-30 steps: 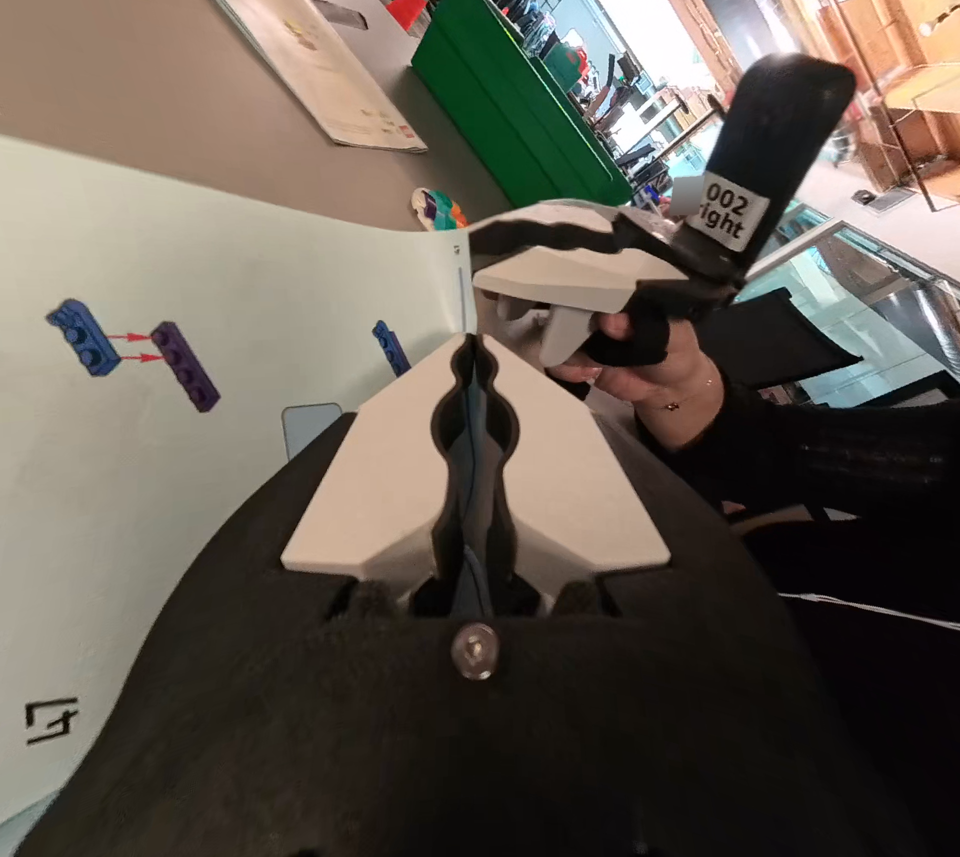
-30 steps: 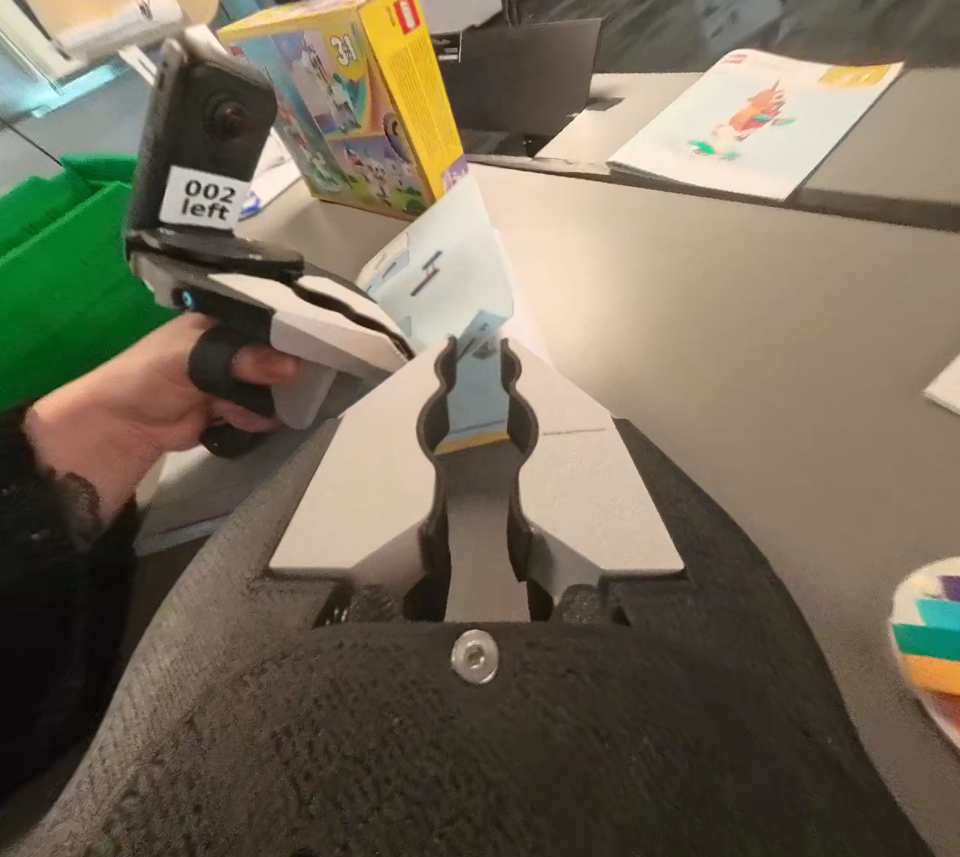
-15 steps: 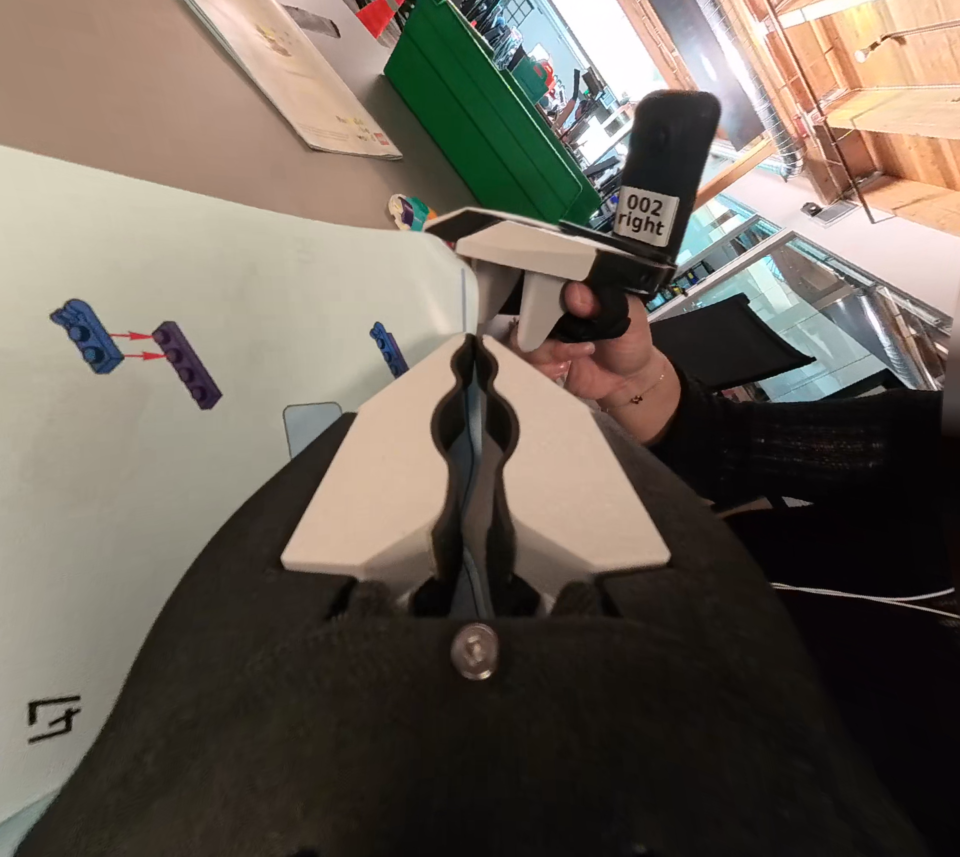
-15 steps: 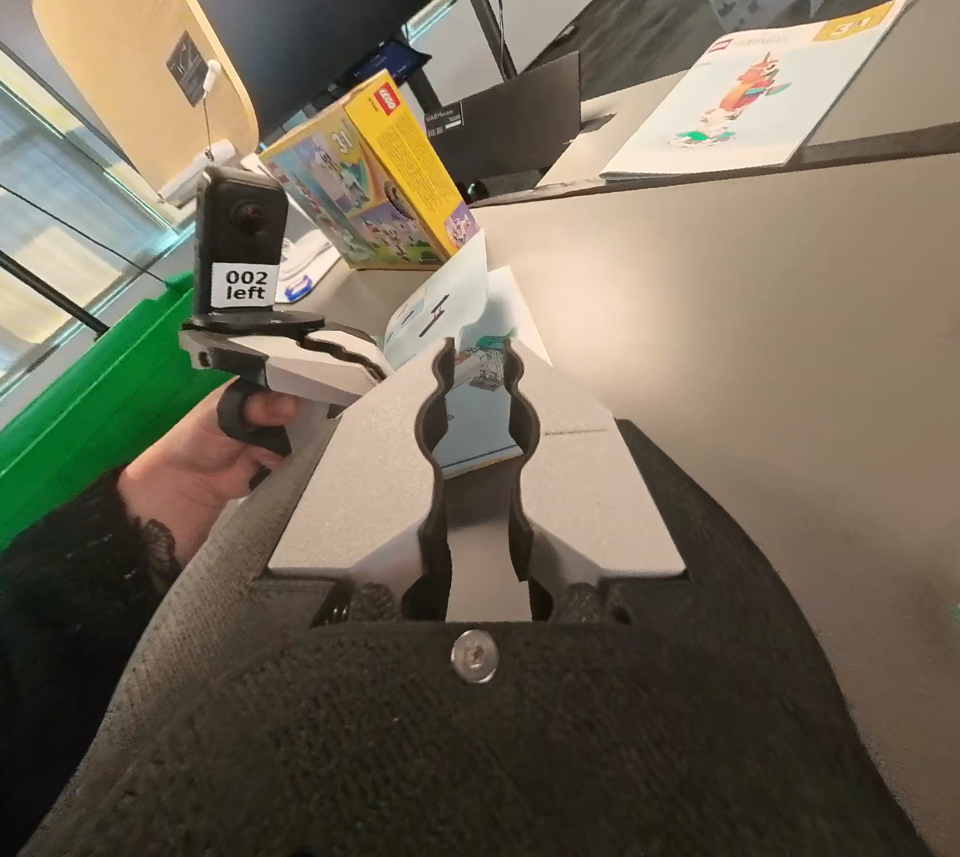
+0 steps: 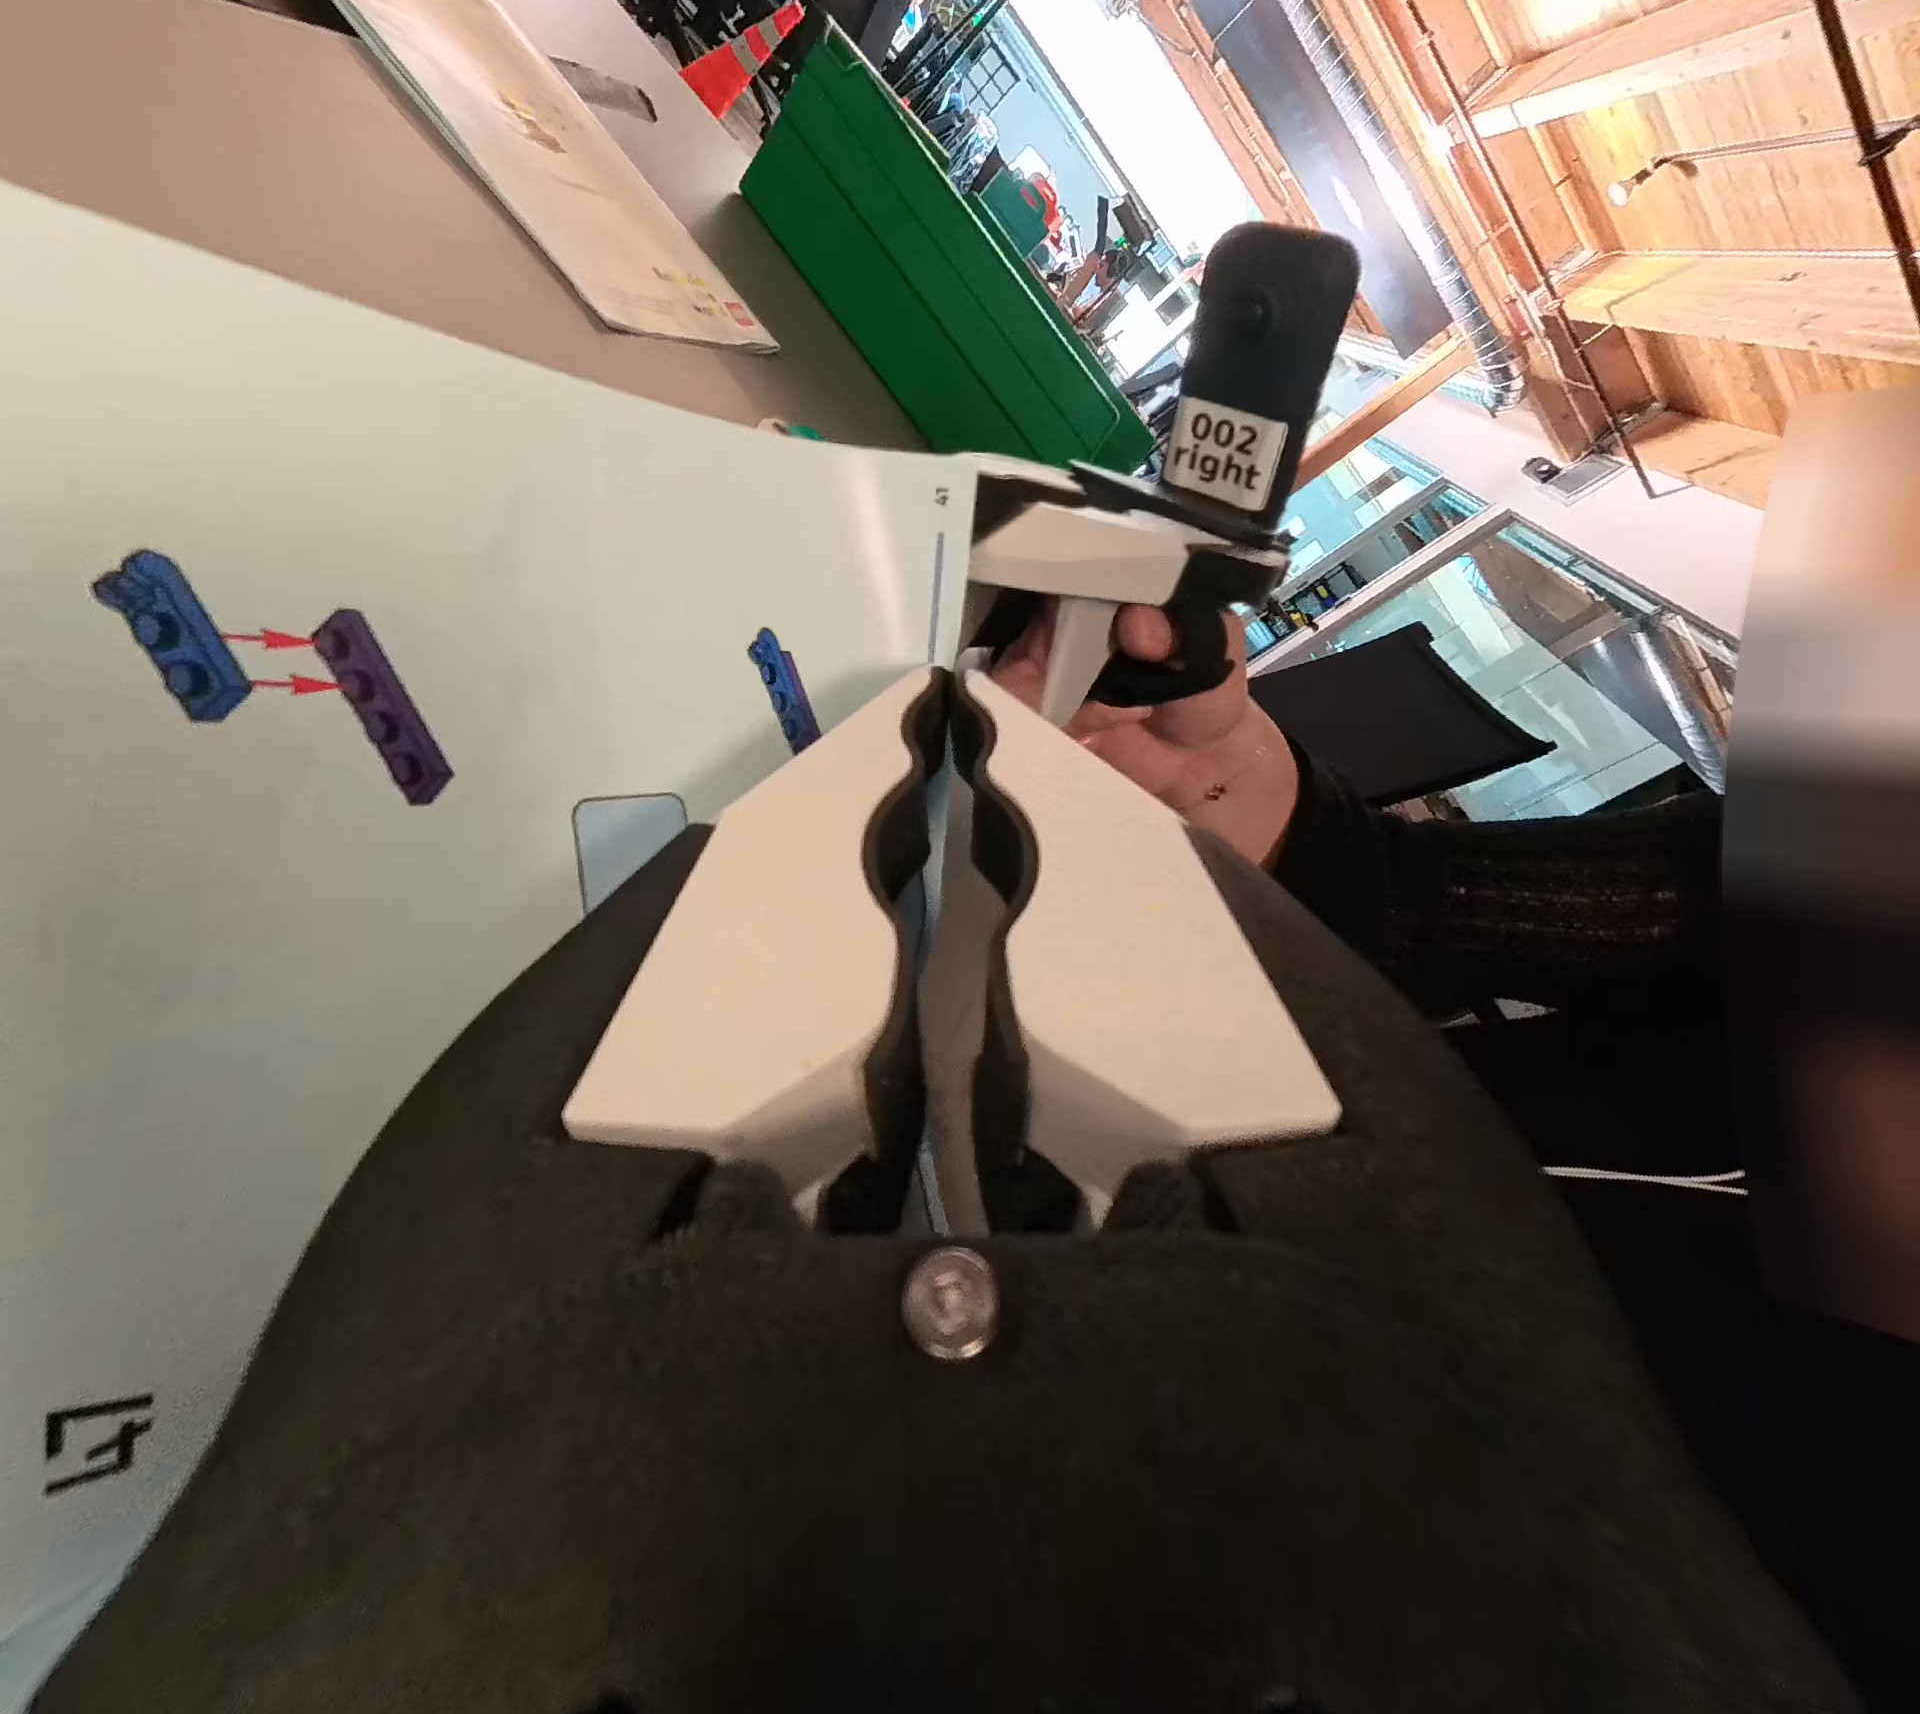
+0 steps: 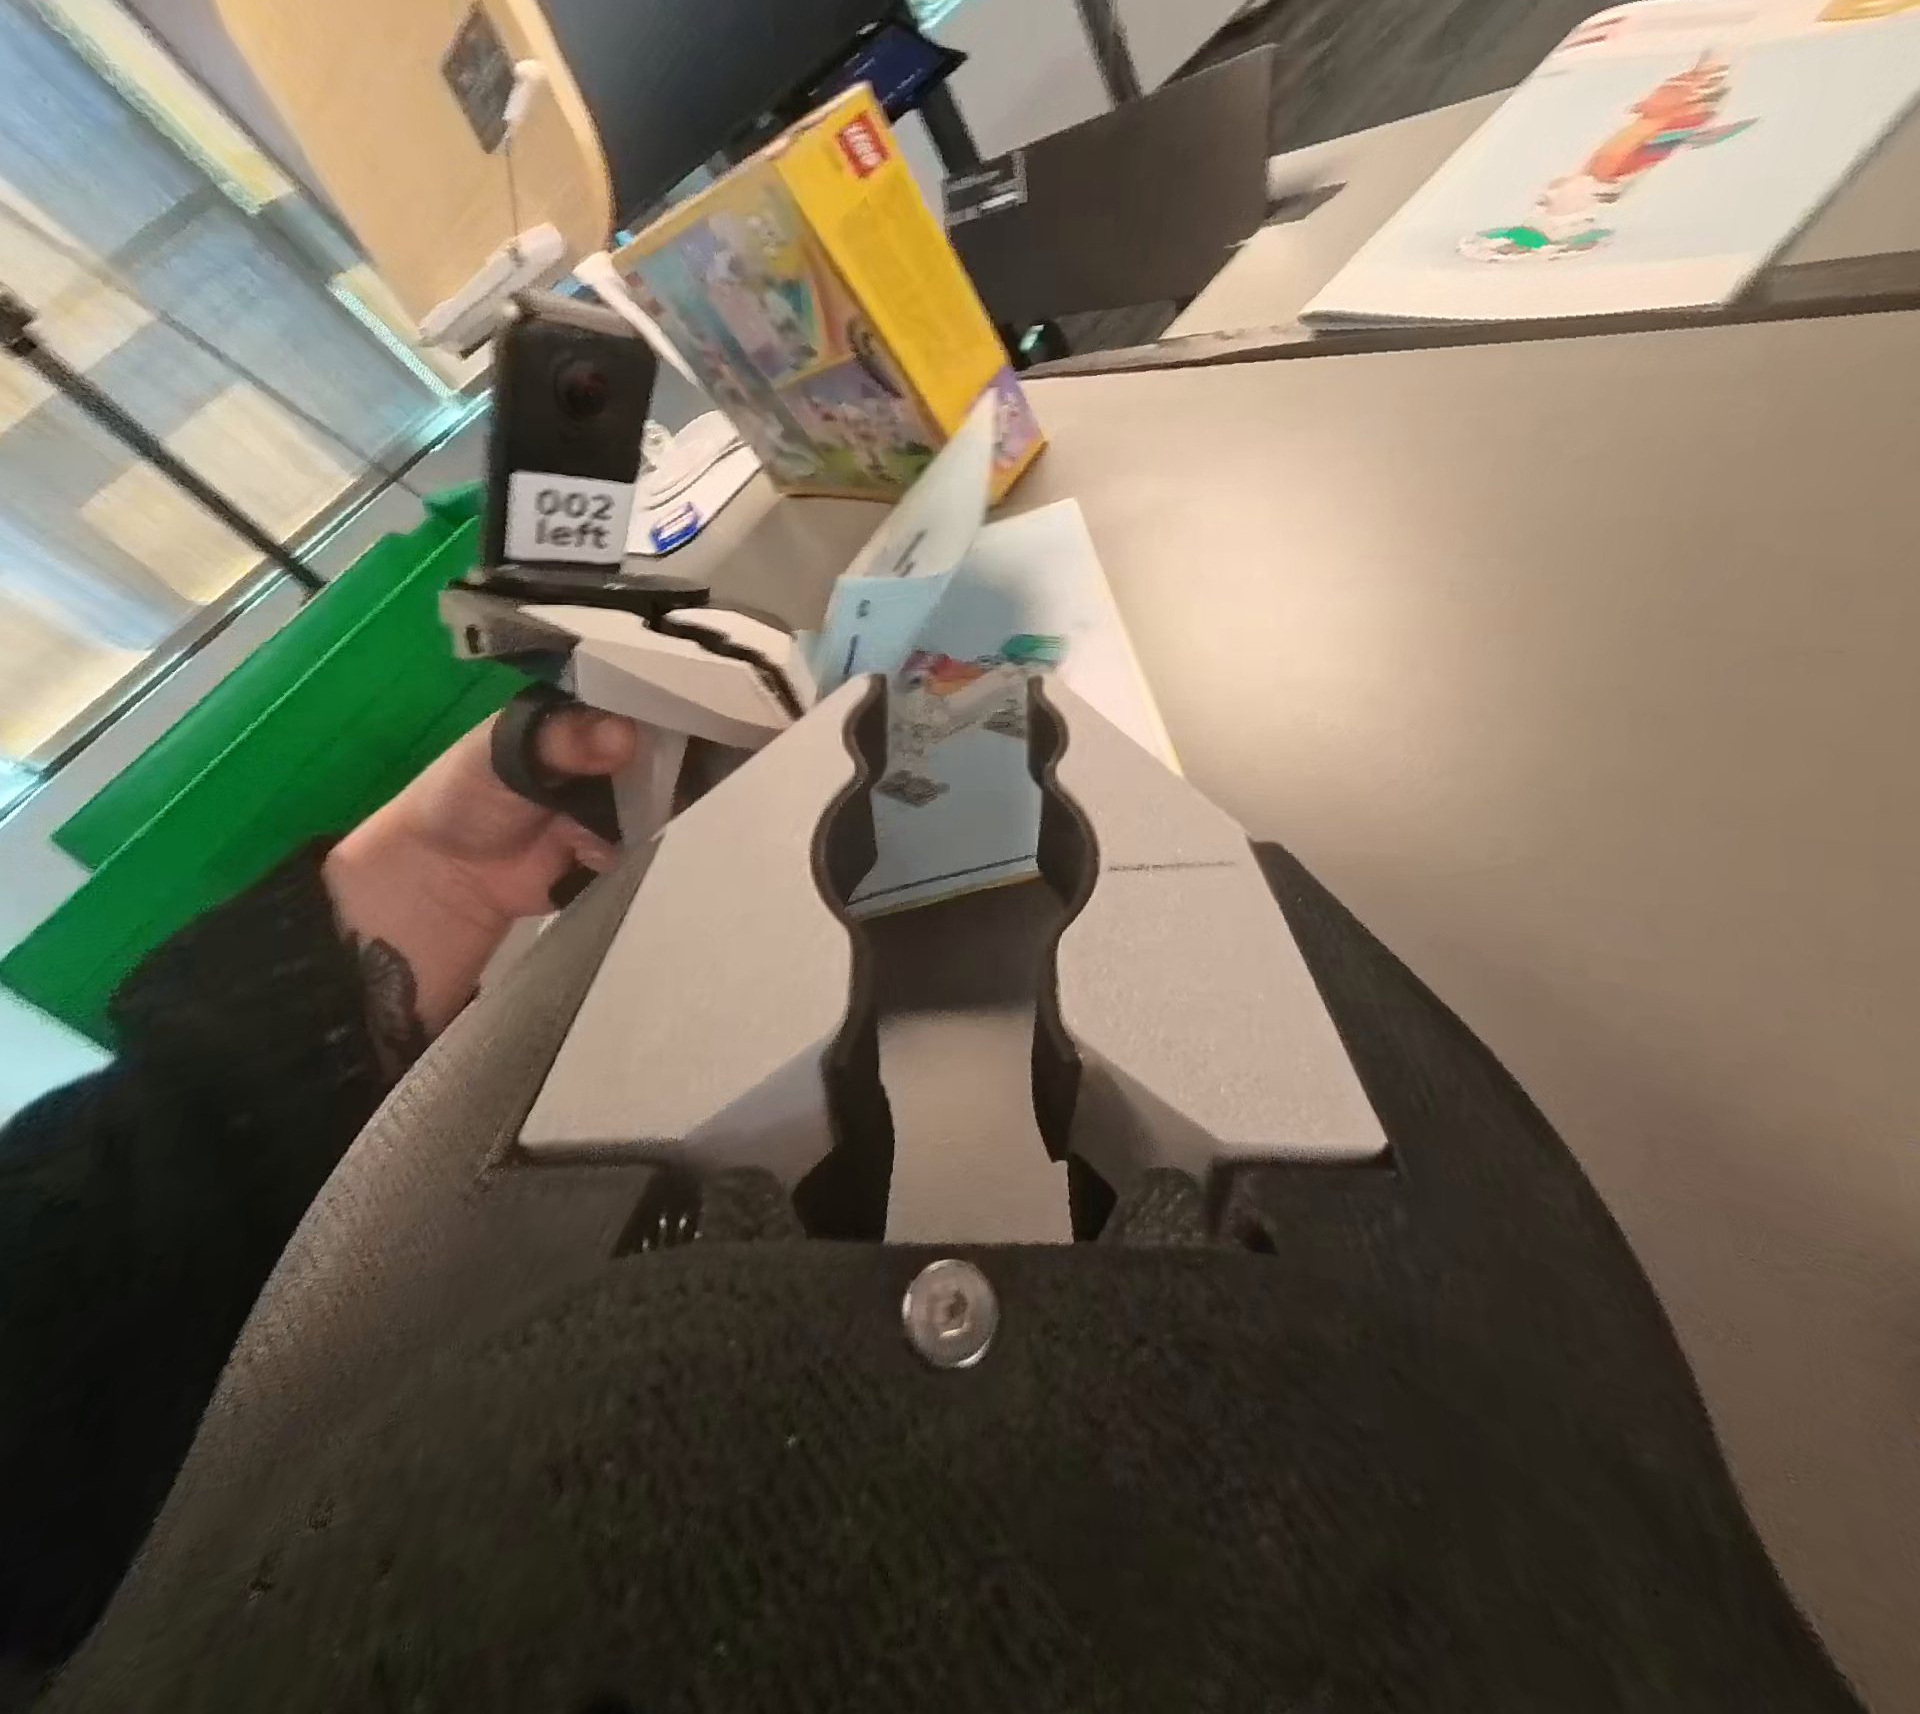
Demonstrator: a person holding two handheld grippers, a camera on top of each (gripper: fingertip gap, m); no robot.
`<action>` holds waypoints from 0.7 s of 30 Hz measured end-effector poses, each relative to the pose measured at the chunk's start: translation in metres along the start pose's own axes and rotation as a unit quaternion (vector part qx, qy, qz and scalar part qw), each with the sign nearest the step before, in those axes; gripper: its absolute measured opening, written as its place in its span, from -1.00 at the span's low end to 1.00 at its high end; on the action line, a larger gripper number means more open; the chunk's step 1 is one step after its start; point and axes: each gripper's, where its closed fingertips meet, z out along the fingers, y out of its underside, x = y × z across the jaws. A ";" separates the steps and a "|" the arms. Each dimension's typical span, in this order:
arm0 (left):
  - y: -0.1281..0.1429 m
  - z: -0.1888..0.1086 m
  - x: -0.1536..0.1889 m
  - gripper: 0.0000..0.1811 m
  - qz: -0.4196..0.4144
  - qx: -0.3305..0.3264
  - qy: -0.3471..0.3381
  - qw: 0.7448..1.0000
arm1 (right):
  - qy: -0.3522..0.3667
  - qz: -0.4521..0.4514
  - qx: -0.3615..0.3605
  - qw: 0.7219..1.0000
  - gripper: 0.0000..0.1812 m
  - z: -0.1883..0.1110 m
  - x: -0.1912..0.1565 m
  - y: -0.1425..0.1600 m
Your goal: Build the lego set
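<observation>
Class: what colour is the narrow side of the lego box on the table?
Yellow; the lego box shows best in the right wrist view.

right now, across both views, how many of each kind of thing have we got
instruction booklets: 2 (open booklet, closed booklet)
lego box: 1
hand-held grippers: 2 (left hand-held gripper, right hand-held gripper)
green bin: 1
total: 6
</observation>
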 end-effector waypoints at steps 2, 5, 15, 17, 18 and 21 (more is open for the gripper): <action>-0.001 -0.001 0.001 -1.00 -0.001 0.005 0.006 1.000 | -0.034 -0.010 -0.003 0.999 -0.69 0.001 -0.011 0.000; 0.000 -0.001 0.002 -1.00 0.000 0.001 0.008 1.000 | -0.057 -0.036 -0.018 0.998 -0.67 0.002 -0.020 0.004; 0.001 -0.001 0.004 -1.00 -0.002 -0.003 0.017 1.000 | -0.027 -0.125 -0.065 0.990 -0.69 0.010 -0.023 0.022; 0.001 -0.001 0.005 -1.00 -0.002 -0.003 0.019 1.000 | -0.027 -0.123 -0.065 0.990 -0.69 0.010 -0.023 0.022; 0.000 -0.002 0.005 -1.00 -0.002 -0.002 0.020 1.000 | -0.028 -0.121 -0.064 0.990 -0.69 0.009 -0.022 0.021; 0.000 -0.003 0.006 -1.00 -0.003 0.001 0.026 1.000 | -0.023 -0.119 -0.063 0.991 -0.70 0.008 -0.019 0.020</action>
